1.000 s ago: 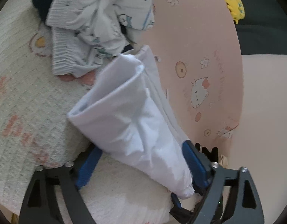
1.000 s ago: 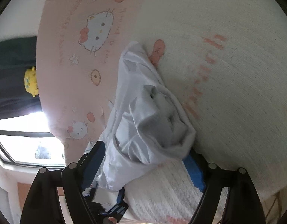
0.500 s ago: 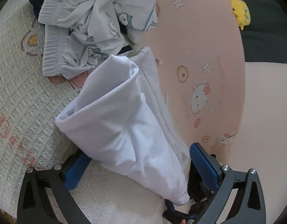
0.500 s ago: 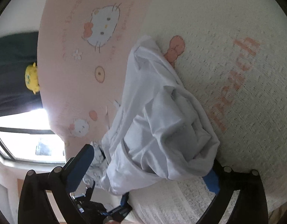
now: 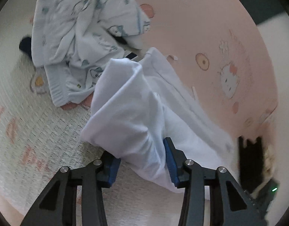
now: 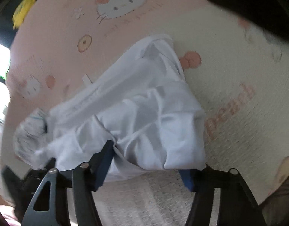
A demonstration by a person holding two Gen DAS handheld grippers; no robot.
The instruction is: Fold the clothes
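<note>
Lying bunched across the seam between pink sheet and cream blanket, the plain white cotton garment is the biggest worry: it is doubled over loosely, with an open rolled edge toward the far left, and both tools have cloth in them. The left gripper has its blue-padded jaws drawn in on a thick wad of the near end, so it is clamped on the white garment. The right gripper stands much wider, its jaws straddling a puffed fold; whether they actually pinch the cloth or merely bracket it cannot be told from this view.

Judging from that, a lift could drag the layers unevenly, since one side holds a fat bundle and the other perhaps nothing, and the fold would slump or twist. A thick wad can also slide out of smooth pads. The heap of pale blue printed knit clothes lies just beyond the garment's far end, close enough to snag if the garment is swept that way.

The pink cartoon-cat printed bedsheet covers the right and far side; the cream waffle-weave blanket with pink lettering covers the left. A small yellow plush toy sits on something dark beyond the bed, and bright window light enters at the left of the right wrist view.
</note>
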